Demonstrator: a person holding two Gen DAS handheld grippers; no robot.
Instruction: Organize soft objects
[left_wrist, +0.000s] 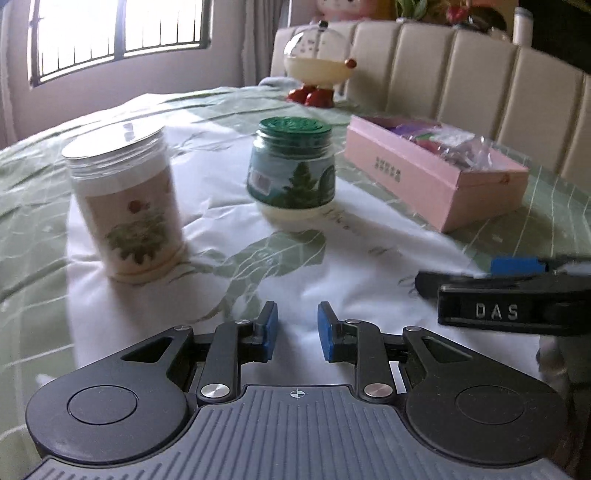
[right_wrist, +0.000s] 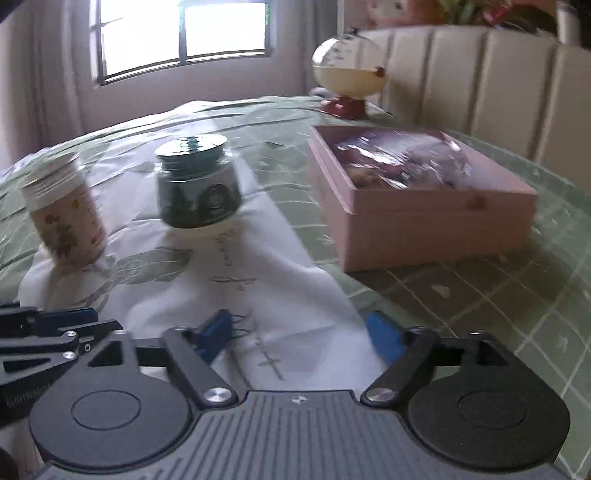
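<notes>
Two grippers are hovering over the white cloth (left_wrist: 332, 266) near the table's front edge, both empty: the left gripper (left_wrist: 297, 330) is sitting narrowly parted, the right gripper (right_wrist: 299, 334) spread wide, probably lining up on the cloth's near edge. A tall jar (left_wrist: 127, 203) and green-lidded jar (left_wrist: 291, 170) are weighing it down mid-table; the pink box (left_wrist: 436, 177) is sitting toward the right edge.
</notes>
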